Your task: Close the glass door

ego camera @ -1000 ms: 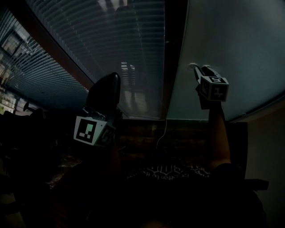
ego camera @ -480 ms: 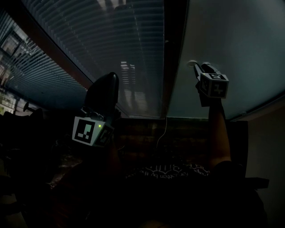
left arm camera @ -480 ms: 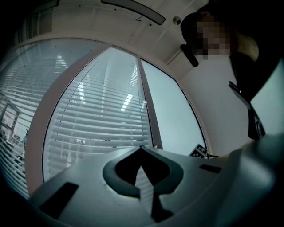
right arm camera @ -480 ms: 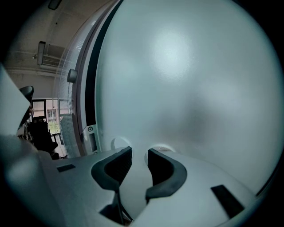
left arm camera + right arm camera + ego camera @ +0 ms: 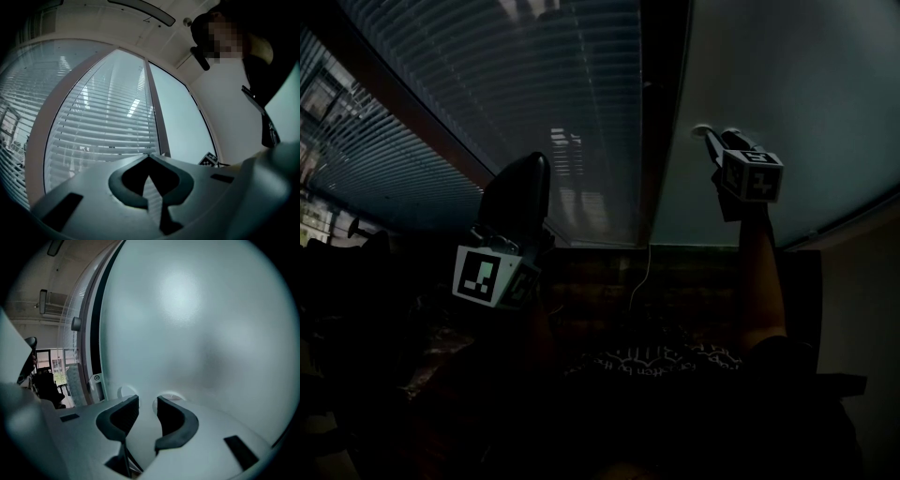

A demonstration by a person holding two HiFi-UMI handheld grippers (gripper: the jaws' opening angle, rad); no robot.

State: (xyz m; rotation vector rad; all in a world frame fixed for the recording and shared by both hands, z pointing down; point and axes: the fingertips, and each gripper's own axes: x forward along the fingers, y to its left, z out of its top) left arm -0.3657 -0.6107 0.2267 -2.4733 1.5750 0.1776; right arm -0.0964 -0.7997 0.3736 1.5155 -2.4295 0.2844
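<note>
Touching glass door (image 5: 787,84): right gripper (image 5: 705,139) fingers; blinds (image 5: 516,84) beyond frame (image 5: 661,112).

The frosted glass door panel (image 5: 787,84) stands at right and the window with horizontal slatted blinds (image 5: 534,84) at left, with the dark upright frame post (image 5: 664,94) between them. The right gripper (image 5: 705,139) is before the door near its left edge (tips against the glass). The left gripper (image 5: 534,164) is lower, before the blinds.

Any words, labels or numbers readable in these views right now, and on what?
Nothing is legible.
Print on the person's shirt: too dark and small to read.
On the left gripper and right gripper: square marker patterns only, no letters.
No text on the glass door or blinds.
</note>
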